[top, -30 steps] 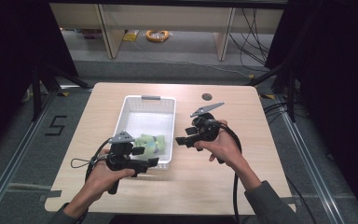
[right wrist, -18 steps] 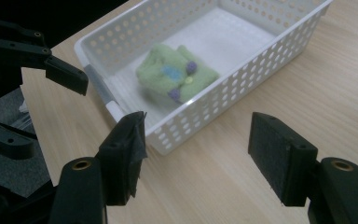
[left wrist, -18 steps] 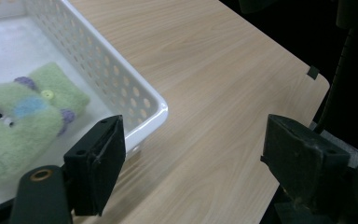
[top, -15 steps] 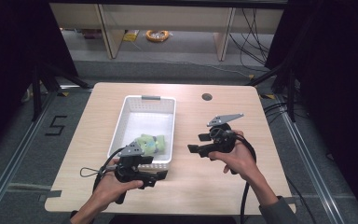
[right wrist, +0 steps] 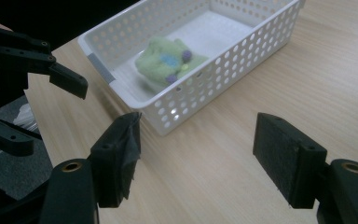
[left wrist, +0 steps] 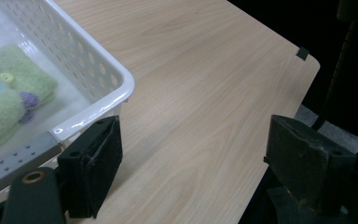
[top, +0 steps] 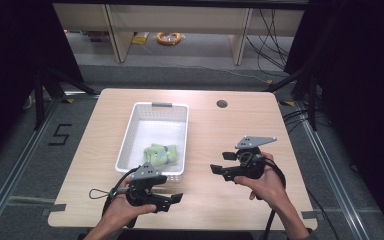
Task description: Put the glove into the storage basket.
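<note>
A white perforated basket (top: pixel 156 131) stands left of the table's middle. A green felt piece with blue and purple spots (top: pixel 160 154) lies at its near end, also seen in the left gripper view (left wrist: pixel 9 93) and the right gripper view (right wrist: pixel 168 60). My left gripper (top: pixel 170 192) hovers just in front of the basket's near corner (left wrist: pixel 98 70). Its jaws have just been opening and stand open (left wrist: pixel 198 163) over bare wood. My right gripper (top: pixel 221 162) sits to the right of the basket (right wrist: pixel 223 60). Its jaws have also just been opening and stand open (right wrist: pixel 205 158) with nothing between them.
The wooden table (top: pixel 230 125) has a round cable hole (top: pixel 222 104) at the back right. Its near edge and corner (left wrist: pixel 303 56) lie close to the left gripper. In the right gripper view the left gripper (right wrist: pixel 49 114) shows at the left. Cables trail from both hands.
Both grippers have drawn back from the basket's near end, the left toward the table's front edge, the right out to the right. The green piece now lies inside the basket.
</note>
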